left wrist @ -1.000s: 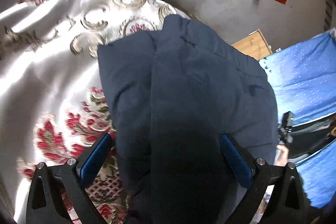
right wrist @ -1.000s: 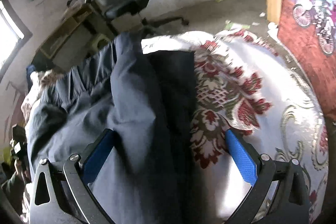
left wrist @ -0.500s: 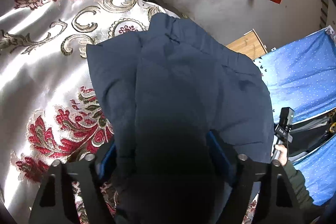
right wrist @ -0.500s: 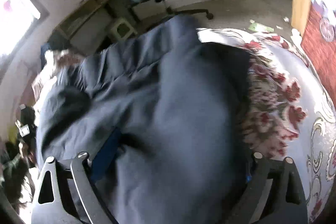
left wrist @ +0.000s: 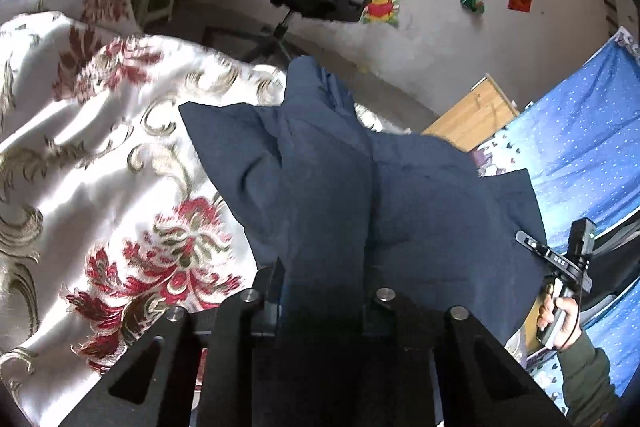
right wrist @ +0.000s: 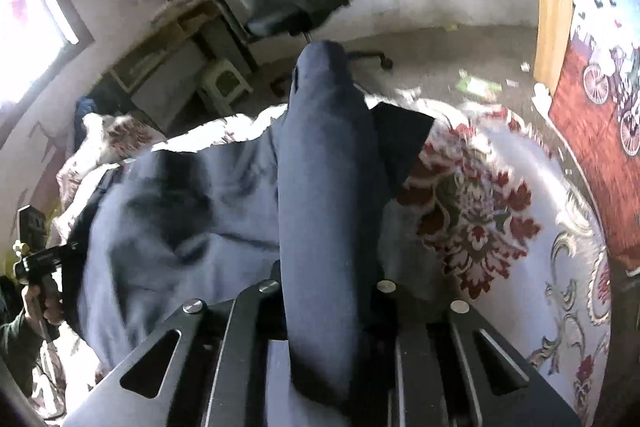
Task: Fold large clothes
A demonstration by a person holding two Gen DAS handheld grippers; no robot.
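Navy fabric filled the left wrist view: the large dark-blue cloth garment (left wrist: 360, 187) lay bunched on the floral white-and-red satin bedspread (left wrist: 100, 155), 1 fold pinched in the closing black left gripper (left wrist: 324, 291), likely for lifting an edge. From the right wrist view, the right gripper (right wrist: 328, 291) was closing on another ridge of cloth, raised off the bedspread, so 2 grips shared the load.

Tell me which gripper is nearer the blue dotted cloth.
Right. Both are closing on the navy garment; the right gripper sits beside the blue cloth, the left gripper farther off.
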